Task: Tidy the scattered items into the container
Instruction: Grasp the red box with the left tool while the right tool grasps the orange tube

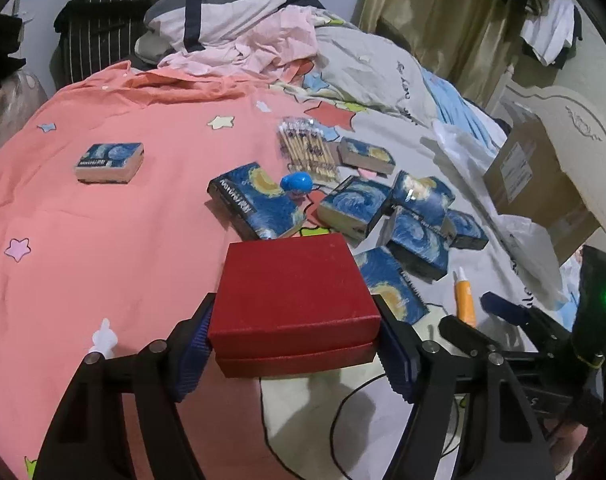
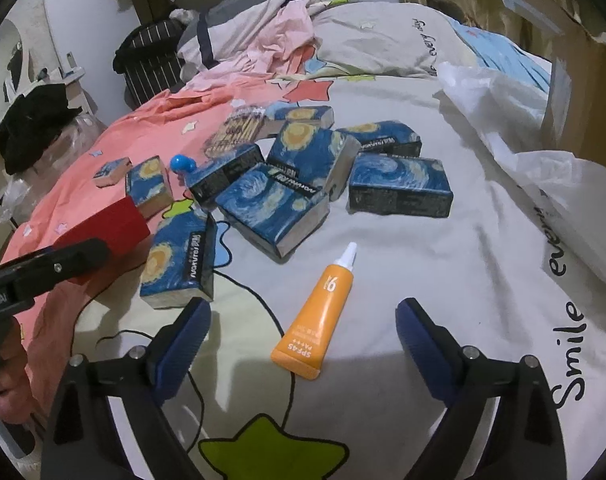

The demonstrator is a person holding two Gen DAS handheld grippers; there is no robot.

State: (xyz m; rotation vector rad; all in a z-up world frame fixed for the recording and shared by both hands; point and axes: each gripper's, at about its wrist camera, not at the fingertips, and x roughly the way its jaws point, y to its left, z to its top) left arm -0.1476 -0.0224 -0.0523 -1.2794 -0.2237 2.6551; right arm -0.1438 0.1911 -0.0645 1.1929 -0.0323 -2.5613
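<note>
Now I am holding the left gripper point(image 1: 295, 344) around the red box point(image 1: 293, 300), with the ribbed blue pads point(image 1: 193, 344) sitting against its two short sides, so the jaws are about two thirds closed and pressing on the box, as far as I can judge. I am trying to keep the squeeze gentle, because the lid is only a loose cap on the base and a hard grip may bend the card walls. The right gripper point(image 2: 303, 328) is standing wide open and holding nothing; the orange sunscreen tube point(image 2: 317, 312) is lying on the bedsheet point(image 2: 443, 280) between its fingers, not touched. For this tube I am planning to come down on the flat body, not on the narrow white cap. A thin black cable point(image 2: 199, 384) is running near the left finger, so I am watching not to catch it. Farther away the blue tissue packs point(image 2: 275, 212) are lying in a loose heap, some leaning on each other, with a small blue toy point(image 2: 182, 163) and a packet of cotton swabs point(image 1: 309, 148) behind. The container is probably the cardboard box point(image 1: 539, 184) at the far right, but I cannot tell.
</note>
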